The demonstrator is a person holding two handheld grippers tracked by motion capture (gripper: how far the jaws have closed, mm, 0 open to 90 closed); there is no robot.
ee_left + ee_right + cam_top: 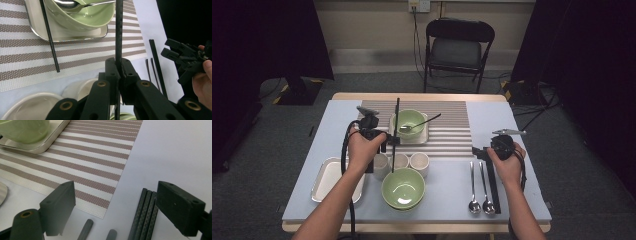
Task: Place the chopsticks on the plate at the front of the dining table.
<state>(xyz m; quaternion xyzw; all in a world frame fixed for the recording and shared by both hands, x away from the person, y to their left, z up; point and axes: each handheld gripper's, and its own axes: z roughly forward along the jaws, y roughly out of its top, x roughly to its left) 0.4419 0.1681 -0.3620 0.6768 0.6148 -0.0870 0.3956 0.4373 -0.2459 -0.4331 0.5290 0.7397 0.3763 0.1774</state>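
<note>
Chopstick (396,131) stands upright in the left gripper (384,141), beside the bowl (408,123) on the striped mat (451,129), from the high view. Left gripper view: jaws clamped on it. Right gripper view: right gripper (116,205) gapes wide, empty, beside 3 chopsticks (142,216). No legible writing.

- Even overhead light falls on the worktop (522,190); the upper left and right corners of the high view stay dark.
- Shadows are soft and short.
- Glare glints off the spoon (75,6).
- The left tongs (117,75) and right tongs (120,205) blur along the bottom edge.
</note>
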